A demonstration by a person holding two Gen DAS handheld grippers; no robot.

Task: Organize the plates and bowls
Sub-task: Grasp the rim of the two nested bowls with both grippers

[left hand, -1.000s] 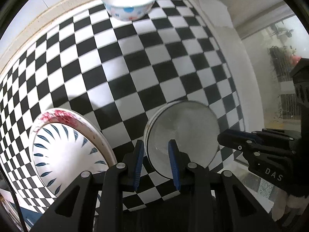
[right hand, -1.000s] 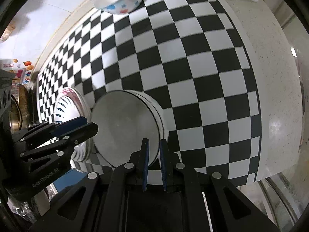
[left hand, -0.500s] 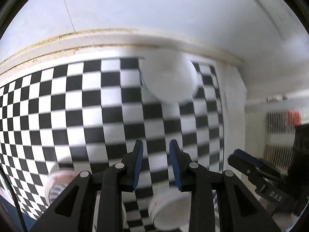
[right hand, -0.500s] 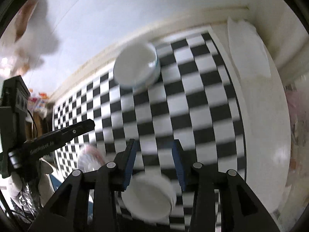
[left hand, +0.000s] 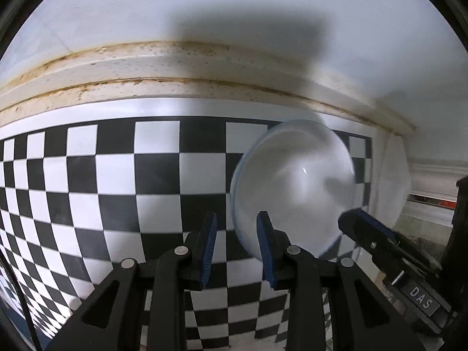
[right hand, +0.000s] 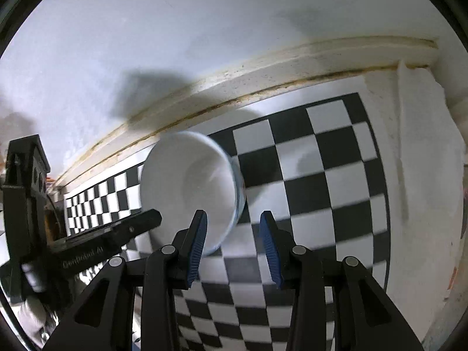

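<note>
Left fingers: the blue pads [left hand: 208, 251] of the left gripper [left hand: 236, 248] are seen spread apart, with nothing held between them; the rim of the bowl is overlapped by the right-hand pad, but contact cannot be told.
Right fingers: the right gripper [right hand: 234, 245] is likewise seen released, its pads [right hand: 197, 247] parted over the cloth; nothing is grasped.
Cloth: a black-and-white checkered cloth [left hand: 117, 181] is spread under both grippers.
Bowl: a white bowl [left hand: 292, 187] with a bluish rim is found on the cloth near its far edge, just ahead of both grippers, its outline blurred. In the right wrist view the same bowl [right hand: 190, 187] is placed ahead and left of the gap.
Far edge: a stained cream ledge [left hand: 175, 73] is met by the cloth.
Wall: a pale wall [right hand: 204, 29] is seen behind, marked by shadows.
</note>
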